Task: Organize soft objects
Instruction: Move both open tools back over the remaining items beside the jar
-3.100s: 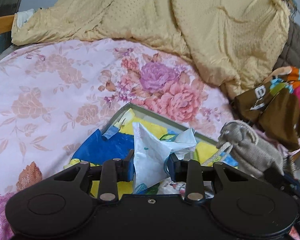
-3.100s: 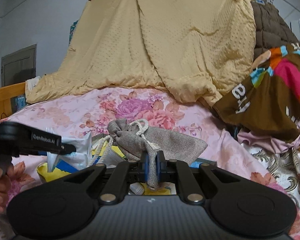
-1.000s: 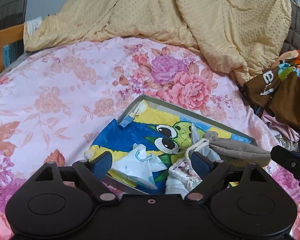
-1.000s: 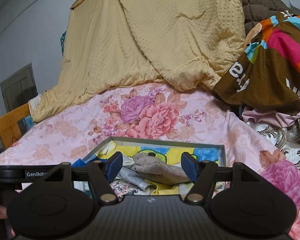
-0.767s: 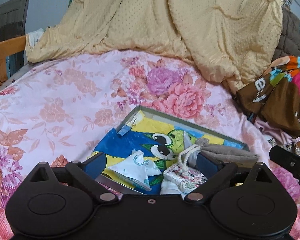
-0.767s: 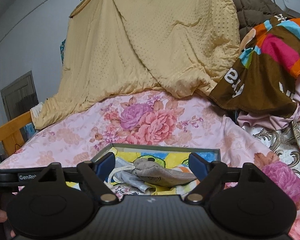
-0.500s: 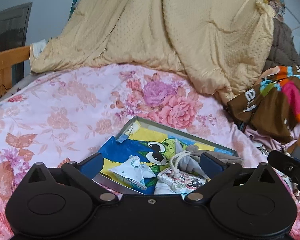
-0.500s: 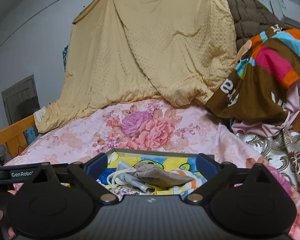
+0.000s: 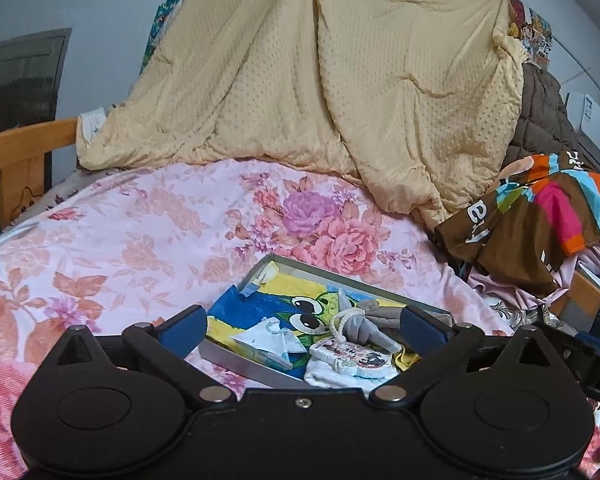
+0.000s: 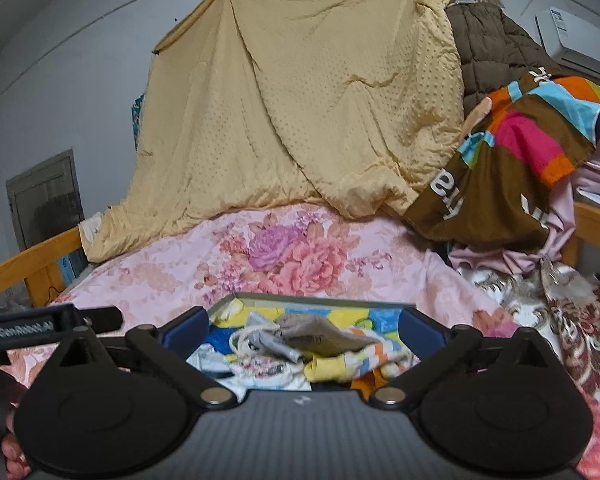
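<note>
A shallow grey tray (image 9: 236,356) (image 10: 320,301) with a blue and yellow cartoon lining lies on the floral bedspread (image 9: 148,224). In it rest a grey drawstring pouch (image 9: 374,312) (image 10: 320,334), a white plastic bag (image 9: 266,340) and a small printed pouch (image 9: 352,360). My left gripper (image 9: 303,326) stands wide open just short of the tray, nothing between its blue pads. Wide open too, my right gripper (image 10: 303,326) hangs back from the tray's near side, holding nothing.
A big yellow quilt (image 9: 324,88) hangs behind the bed. Brown and striped clothes (image 9: 540,216) are piled at the right. A wooden bed rail (image 9: 16,152) runs along the left edge. A person's fingers (image 10: 14,452) hold the left gripper's handle.
Both grippers let go of their items, the bag and the grey pouch, which now lie in the tray. The jaws spread fully and both grippers drew back and up from it.
</note>
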Available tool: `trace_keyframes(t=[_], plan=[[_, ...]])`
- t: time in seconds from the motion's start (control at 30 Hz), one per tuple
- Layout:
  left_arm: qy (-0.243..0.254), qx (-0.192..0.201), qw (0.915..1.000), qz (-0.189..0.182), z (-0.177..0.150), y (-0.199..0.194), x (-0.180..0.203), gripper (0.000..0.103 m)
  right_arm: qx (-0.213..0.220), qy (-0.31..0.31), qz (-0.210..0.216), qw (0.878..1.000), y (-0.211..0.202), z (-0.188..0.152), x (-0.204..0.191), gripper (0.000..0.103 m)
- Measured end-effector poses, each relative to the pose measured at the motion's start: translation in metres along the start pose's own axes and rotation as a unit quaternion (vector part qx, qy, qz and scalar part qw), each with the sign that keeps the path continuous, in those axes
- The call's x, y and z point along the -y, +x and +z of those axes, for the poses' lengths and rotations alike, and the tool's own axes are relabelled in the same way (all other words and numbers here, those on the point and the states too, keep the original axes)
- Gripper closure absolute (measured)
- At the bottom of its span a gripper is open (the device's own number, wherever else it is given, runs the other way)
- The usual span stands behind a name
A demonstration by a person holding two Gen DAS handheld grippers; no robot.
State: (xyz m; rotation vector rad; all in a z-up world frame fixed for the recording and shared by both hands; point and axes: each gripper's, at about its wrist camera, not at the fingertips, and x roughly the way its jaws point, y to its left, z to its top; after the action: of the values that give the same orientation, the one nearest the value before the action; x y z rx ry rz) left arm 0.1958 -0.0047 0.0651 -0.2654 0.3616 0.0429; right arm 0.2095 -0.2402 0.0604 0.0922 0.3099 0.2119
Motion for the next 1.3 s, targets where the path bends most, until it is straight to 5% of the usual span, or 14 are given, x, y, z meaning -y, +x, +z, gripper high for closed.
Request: trace_keyframes(t=[0.73,1.3], plan=[[0.043,0.014,0.9982,-0.038,-0.048,-0.081,-0.014,0.001,-0.002,-0.010,-0.024,1.000,-0.086,-0.033,-0.025,0.000],[0.044,-0.038,0.9966,-0.059,-0.076,-0.105,-0.021,0.001,-0.038,-0.011,-0.064,0.997,-0.116,-0.060,-0.031,0.000]])
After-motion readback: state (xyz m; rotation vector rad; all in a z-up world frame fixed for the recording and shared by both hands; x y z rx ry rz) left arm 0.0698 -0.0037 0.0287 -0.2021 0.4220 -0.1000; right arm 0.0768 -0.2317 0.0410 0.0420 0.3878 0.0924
